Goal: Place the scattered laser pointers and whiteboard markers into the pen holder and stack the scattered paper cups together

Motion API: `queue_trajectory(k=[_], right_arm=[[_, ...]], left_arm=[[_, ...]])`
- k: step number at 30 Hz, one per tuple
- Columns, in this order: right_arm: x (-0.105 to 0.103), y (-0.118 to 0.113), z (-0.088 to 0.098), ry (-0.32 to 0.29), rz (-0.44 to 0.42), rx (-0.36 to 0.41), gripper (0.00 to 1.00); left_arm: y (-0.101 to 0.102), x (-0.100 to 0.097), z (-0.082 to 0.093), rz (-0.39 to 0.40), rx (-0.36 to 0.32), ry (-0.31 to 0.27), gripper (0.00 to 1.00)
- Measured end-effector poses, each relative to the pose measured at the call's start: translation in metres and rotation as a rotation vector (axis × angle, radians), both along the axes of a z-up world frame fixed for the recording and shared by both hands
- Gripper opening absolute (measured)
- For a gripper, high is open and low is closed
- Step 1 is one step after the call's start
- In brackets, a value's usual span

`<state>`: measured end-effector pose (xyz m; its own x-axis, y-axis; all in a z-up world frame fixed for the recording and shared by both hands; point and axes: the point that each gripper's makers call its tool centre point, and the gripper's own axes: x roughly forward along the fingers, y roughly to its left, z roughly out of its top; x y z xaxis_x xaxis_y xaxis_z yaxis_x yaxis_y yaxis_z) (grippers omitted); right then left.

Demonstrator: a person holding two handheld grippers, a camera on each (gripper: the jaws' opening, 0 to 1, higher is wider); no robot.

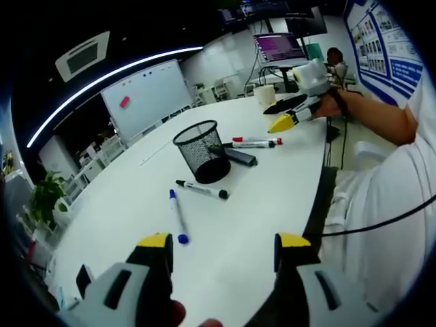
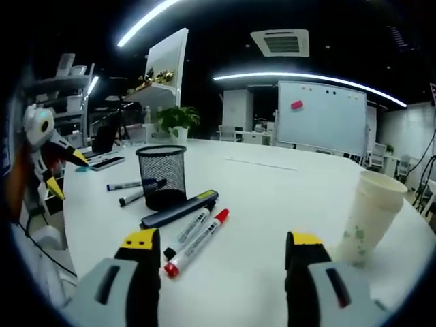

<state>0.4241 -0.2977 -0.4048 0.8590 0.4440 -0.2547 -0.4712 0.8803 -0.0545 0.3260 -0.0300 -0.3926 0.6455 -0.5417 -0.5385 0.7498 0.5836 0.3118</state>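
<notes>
Markers lie scattered round the black mesh pen holder (image 1: 201, 150) on the white tabletop (image 1: 136, 204), none of them inside it as far as I can see. From my left gripper view, a blue marker (image 1: 178, 216) lies nearest me, a black marker (image 1: 201, 189) lies just beyond it near the holder's base, and past the holder sit a dark laser pointer (image 1: 238, 157), a red marker (image 1: 257, 139) and another black-capped marker (image 1: 248, 144), side by side. My left gripper (image 1: 223, 248) hangs over the bare near part of the tabletop with its yellow-tipped jaws spread wide and nothing between them. My right gripper (image 1: 289, 114) shows far across the tabletop in that view, close to a paper cup (image 1: 265, 96), with my forearm behind it. From my right gripper view, the right gripper (image 2: 223, 246) is likewise spread apart and empty, poised above the tabletop. Just ahead of its left jaw lie the red marker (image 2: 196, 242), the black-capped marker (image 2: 187, 234) and the laser pointer (image 2: 178, 209) with its yellow stripe, all nearly parallel. The pen holder (image 2: 161, 176) stands upright behind them. The paper cup (image 2: 368, 216) stands upright just beside the right jaw.
</notes>
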Motion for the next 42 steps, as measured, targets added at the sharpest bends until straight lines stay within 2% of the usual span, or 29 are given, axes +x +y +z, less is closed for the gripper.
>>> queue_trajectory(k=[8,12,22,29,33,42], right_arm=[[-0.005,0.009,-0.005,0.020,0.032,-0.008,0.72],[-0.007,0.011,-0.010,0.029,0.045,-0.040,0.72],[-0.007,0.012,-0.006,0.019,0.044,-0.029,0.71],[-0.010,0.016,-0.013,0.034,0.059,-0.043,0.70],[-0.012,0.014,-0.016,0.058,0.046,-0.043,0.63],[-0.013,0.018,-0.019,0.062,0.065,-0.058,0.63]], left_arm=[[-0.002,0.000,0.000,-0.003,0.001,-0.002,0.60],[-0.001,-0.001,0.001,0.000,-0.001,-0.003,0.60],[-0.001,-0.002,0.003,0.002,0.003,-0.006,0.60],[-0.001,-0.003,0.004,0.000,-0.001,-0.009,0.60],[-0.001,-0.002,0.002,0.001,0.004,-0.004,0.60],[-0.002,-0.002,0.002,0.000,0.003,-0.005,0.60]])
